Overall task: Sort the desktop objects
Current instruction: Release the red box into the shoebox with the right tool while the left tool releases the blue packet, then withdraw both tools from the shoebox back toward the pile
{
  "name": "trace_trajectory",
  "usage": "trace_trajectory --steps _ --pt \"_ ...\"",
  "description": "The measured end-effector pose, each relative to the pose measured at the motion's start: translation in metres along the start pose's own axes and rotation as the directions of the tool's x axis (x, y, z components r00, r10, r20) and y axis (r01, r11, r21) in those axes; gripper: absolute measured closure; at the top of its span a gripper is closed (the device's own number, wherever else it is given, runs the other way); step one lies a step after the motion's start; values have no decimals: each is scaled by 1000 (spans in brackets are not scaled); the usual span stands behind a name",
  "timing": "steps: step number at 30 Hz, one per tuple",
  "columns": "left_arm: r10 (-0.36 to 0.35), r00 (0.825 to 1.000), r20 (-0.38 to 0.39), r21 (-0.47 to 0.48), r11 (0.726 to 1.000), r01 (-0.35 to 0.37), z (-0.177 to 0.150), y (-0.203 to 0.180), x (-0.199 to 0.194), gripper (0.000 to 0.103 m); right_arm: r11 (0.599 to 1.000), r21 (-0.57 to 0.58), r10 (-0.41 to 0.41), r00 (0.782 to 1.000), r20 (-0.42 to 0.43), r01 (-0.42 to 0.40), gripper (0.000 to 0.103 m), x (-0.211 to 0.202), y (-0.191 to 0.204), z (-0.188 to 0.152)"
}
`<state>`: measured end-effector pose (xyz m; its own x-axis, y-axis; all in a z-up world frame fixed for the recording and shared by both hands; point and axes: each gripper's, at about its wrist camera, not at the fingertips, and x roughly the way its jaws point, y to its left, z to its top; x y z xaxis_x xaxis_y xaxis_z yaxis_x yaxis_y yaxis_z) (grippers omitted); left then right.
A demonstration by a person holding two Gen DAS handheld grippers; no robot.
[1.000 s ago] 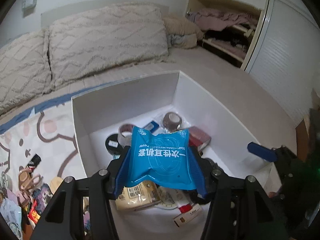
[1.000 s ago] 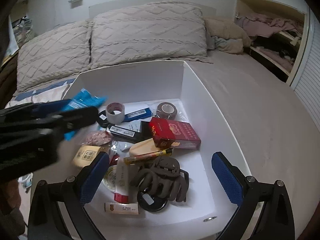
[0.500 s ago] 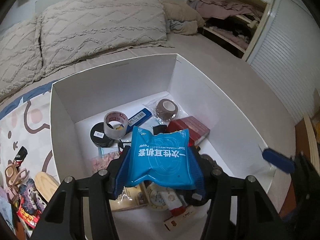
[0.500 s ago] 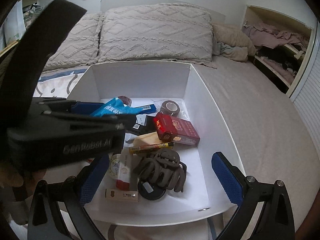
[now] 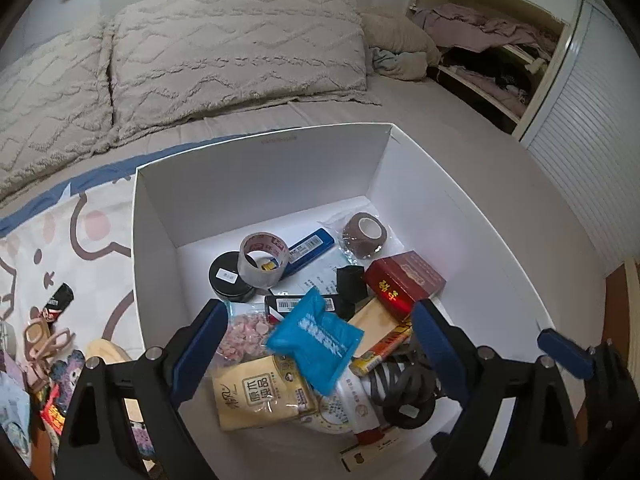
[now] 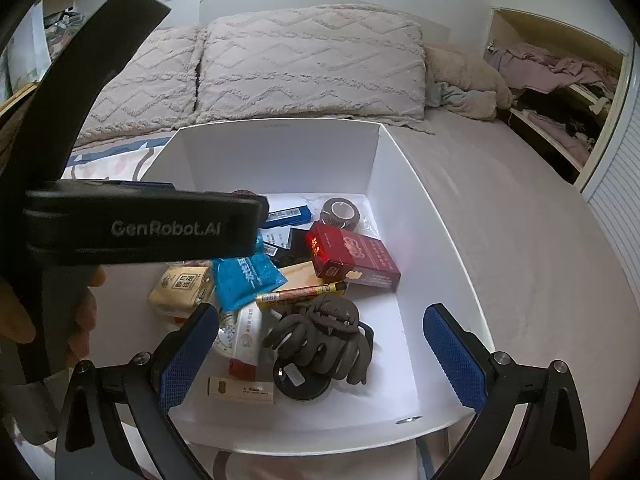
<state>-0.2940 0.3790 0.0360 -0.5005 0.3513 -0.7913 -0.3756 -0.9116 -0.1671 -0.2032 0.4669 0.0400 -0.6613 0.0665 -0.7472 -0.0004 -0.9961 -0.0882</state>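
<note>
A blue packet (image 5: 316,340) (image 6: 244,276) lies loose on top of the pile inside the white box (image 5: 260,188) (image 6: 280,160). My left gripper (image 5: 318,320) hangs just above it, its jaws opening wide; the packet shows between them, but neither pad touches it. In the right wrist view the black body of the left gripper (image 6: 140,224) crosses the box's left side, held by a hand. My right gripper (image 6: 320,320) stands open over the near end of the box, above a dark hair claw (image 6: 320,336), with nothing between its fingers.
The box also holds a clear tape roll (image 5: 262,258), a brown tape roll (image 5: 362,232), a red carton (image 5: 404,280), a black tin (image 5: 228,276) and a beige packet (image 5: 260,392). Several small items (image 5: 48,340) lie on the printed sheet left of the box. Pillows (image 5: 240,52) lie behind.
The left gripper has spread its jaws and let go of the blue packet, which has dropped onto the pile in the box. The right gripper has stayed put.
</note>
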Motion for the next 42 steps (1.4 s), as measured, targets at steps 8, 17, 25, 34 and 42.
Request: trace_trajectory --steps 8,17,25,34,42 --pt "39 999 19 54 998 -40 -3 -3 -5 9 1000 17 -7 1000 -1 7 1 -1 -4 -2" --pt "57 998 30 45 997 -59 -8 8 -8 9 997 54 -53 998 13 52 1 -2 -10 1" --pt "69 995 71 55 996 -73 -11 11 -24 0 990 111 -90 995 53 83 1 -9 -19 4" --pt "77 992 103 54 995 -83 -16 16 -40 0 983 139 -125 990 61 116 0 -13 -25 3" --pt "67 989 129 68 995 -76 -31 20 -57 0 984 113 -144 987 65 136 0 -16 -15 0"
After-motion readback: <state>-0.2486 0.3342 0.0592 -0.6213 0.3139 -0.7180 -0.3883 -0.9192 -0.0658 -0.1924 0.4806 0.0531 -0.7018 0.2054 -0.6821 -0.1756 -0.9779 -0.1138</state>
